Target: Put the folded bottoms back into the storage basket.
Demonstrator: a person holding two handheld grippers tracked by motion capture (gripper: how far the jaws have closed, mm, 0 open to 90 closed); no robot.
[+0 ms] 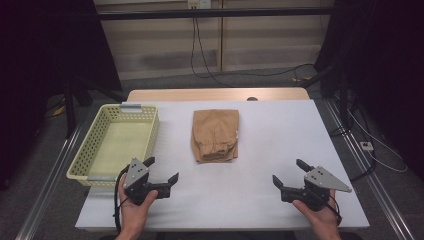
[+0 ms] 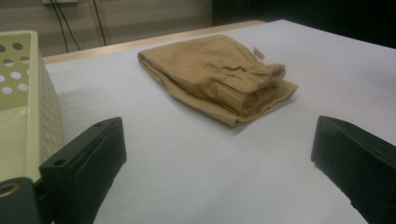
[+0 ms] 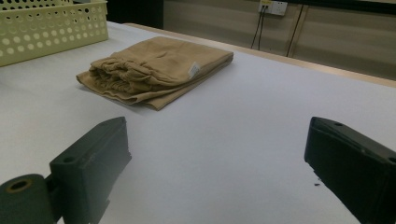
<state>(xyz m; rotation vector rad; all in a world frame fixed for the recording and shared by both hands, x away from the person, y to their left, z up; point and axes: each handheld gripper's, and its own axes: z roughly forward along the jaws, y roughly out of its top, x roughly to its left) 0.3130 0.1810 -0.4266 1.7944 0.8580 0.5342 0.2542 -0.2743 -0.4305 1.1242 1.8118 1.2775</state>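
Observation:
A folded tan garment (image 1: 215,135) lies in the middle of the white table, its gathered waistband toward the near side. It lies ahead of the jaws in the left gripper view (image 2: 219,77) and in the right gripper view (image 3: 156,70), where a small white tag shows. My left gripper (image 1: 161,170) rests near the front left, open, nothing between its jaws. My right gripper (image 1: 289,172) rests near the front right, also open and empty. Both sit well short of the garment.
A pale yellow perforated basket (image 1: 145,114) stands empty at the table's left, close beside my left gripper (image 2: 28,93) (image 3: 51,28). The white table (image 1: 280,125) has bare surface around the garment. Cables hang on the wall behind.

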